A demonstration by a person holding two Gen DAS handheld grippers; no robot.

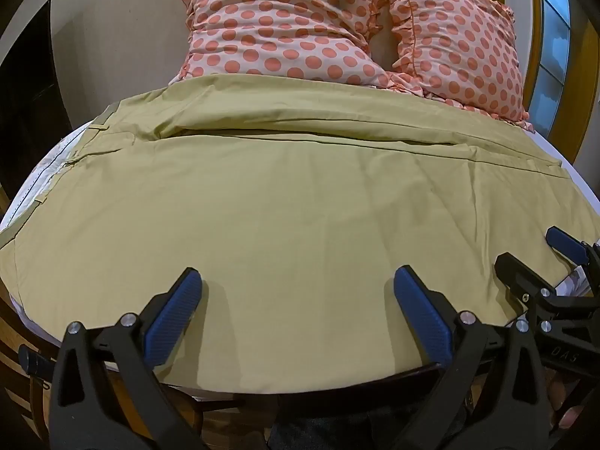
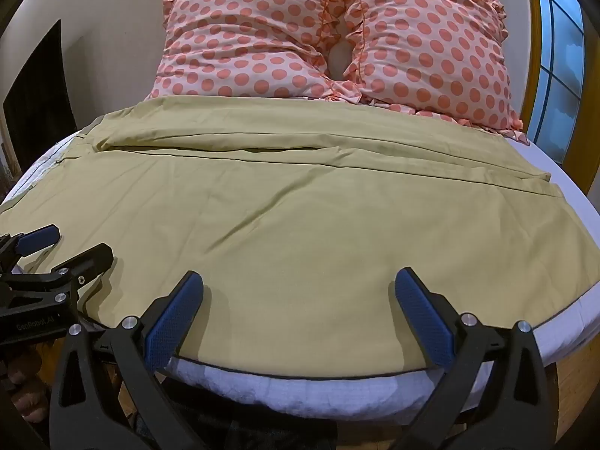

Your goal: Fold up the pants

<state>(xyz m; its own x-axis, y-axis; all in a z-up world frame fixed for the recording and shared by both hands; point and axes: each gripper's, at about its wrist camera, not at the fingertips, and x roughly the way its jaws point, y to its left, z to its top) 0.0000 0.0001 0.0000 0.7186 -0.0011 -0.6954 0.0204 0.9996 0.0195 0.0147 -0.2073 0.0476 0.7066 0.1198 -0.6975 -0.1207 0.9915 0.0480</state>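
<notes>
both grippers point forward over the near side of the bed, low and side by side. left gripper (image 1: 298, 281) hangs over the near part of the pants (image 1: 292, 202), its two blue fingers (image 1: 176, 311) spread wide apart with only flat cloth between them; it holds nothing, and i cannot tell if the tips touch the cloth. right gripper (image 2: 299, 282) stands the same way, fingers (image 2: 422, 315) wide apart and holding nothing, just above the near hem of the pants (image 2: 285, 206). in the left view the right gripper (image 1: 532, 258) shows at the right border, also with its fingers apart, just beside the left one.

the pants are olive yellow and lie spread across the bed, one leg beside the other, with a long seam line running left to right between them. the waistband with belt loops is at the left side. the near edge of the cloth lies along the near border of the white mattress (image 2: 300, 386); in the left view it hangs a little over it. bare white sheet shows at the right, past the leg ends. two pink pillows (image 2: 337, 37) with orange dots lie behind the far leg, touching it. a wall (image 2: 112, 7) stands behind them and a window (image 2: 562, 63) is at the right.
</notes>
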